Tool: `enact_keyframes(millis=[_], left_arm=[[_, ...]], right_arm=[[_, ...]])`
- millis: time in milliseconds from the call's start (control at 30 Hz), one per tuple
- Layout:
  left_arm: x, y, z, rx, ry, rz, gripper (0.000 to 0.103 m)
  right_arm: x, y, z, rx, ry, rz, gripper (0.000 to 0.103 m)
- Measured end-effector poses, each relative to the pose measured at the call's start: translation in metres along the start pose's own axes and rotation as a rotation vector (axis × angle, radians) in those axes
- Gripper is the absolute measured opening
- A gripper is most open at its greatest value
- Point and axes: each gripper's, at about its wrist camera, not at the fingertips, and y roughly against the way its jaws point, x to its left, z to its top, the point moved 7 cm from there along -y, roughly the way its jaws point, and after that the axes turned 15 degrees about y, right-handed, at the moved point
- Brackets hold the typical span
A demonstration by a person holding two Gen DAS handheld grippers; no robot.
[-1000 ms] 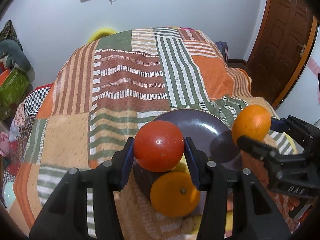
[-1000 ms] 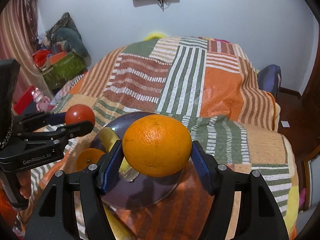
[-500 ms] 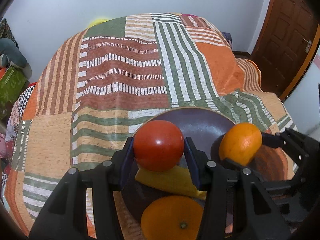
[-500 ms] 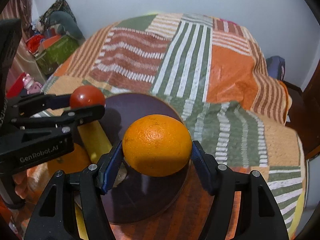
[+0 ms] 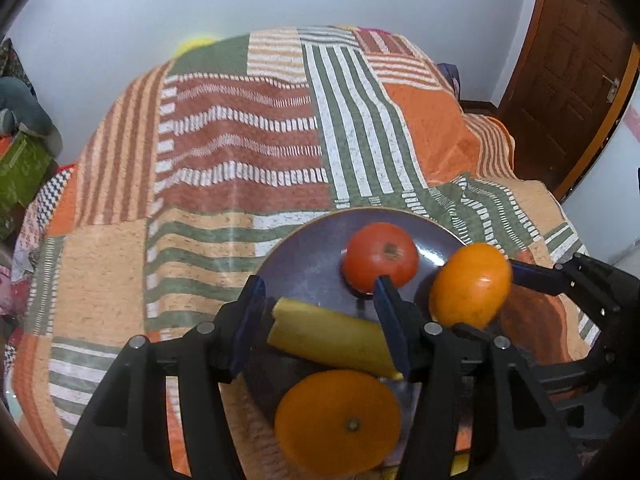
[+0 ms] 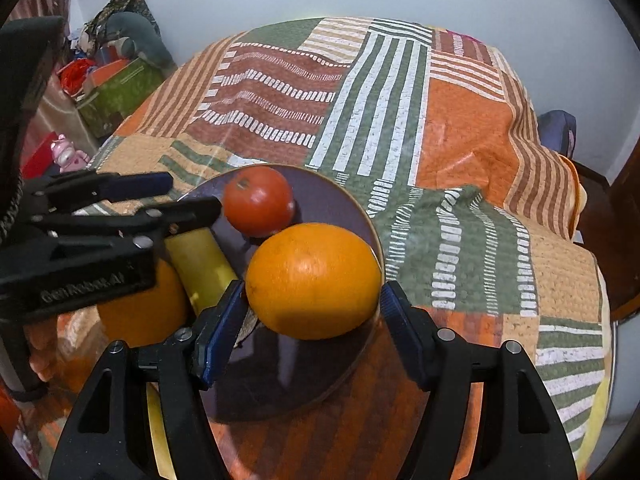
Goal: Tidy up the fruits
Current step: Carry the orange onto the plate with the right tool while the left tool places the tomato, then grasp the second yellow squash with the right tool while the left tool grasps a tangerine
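A dark purple plate (image 5: 304, 256) (image 6: 340, 200) lies on the patchwork bedspread. A red tomato (image 5: 380, 256) (image 6: 258, 200) rests on it, free of my left gripper (image 5: 320, 312) (image 6: 160, 196), which is open just behind it. A yellow banana (image 5: 332, 338) (image 6: 200, 264) and a second orange (image 5: 338, 418) (image 6: 140, 312) lie at the plate's near side. My right gripper (image 6: 312, 312) is shut on an orange (image 6: 314, 280) (image 5: 470, 284) and holds it over the plate's right part.
The striped patchwork bedspread (image 5: 240, 140) covers the bed. A brown door (image 5: 568, 60) stands at the right. A green box and clutter (image 6: 116, 92) sit left of the bed. A dark bag (image 6: 558, 132) lies by the far right edge.
My left gripper opened and let the tomato go onto the plate, then drew back. My right gripper, still holding the orange, moved lower over the plate.
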Motion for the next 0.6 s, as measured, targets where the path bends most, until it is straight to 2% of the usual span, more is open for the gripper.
enact_keyframes(millis=[333,600], left_arm=[[0.013,0.064,-0.015,-0.067,-0.018,0.007,0.058],[0.032,0.108,-0.05,-0.083,-0.022,0.011,0.063]], right_arm=[[0.007,0.061,0.004,-0.093,0.005,-0.036,0.069],[0.04,0.09,-0.012,-0.123,0.059,0.0,0.069]])
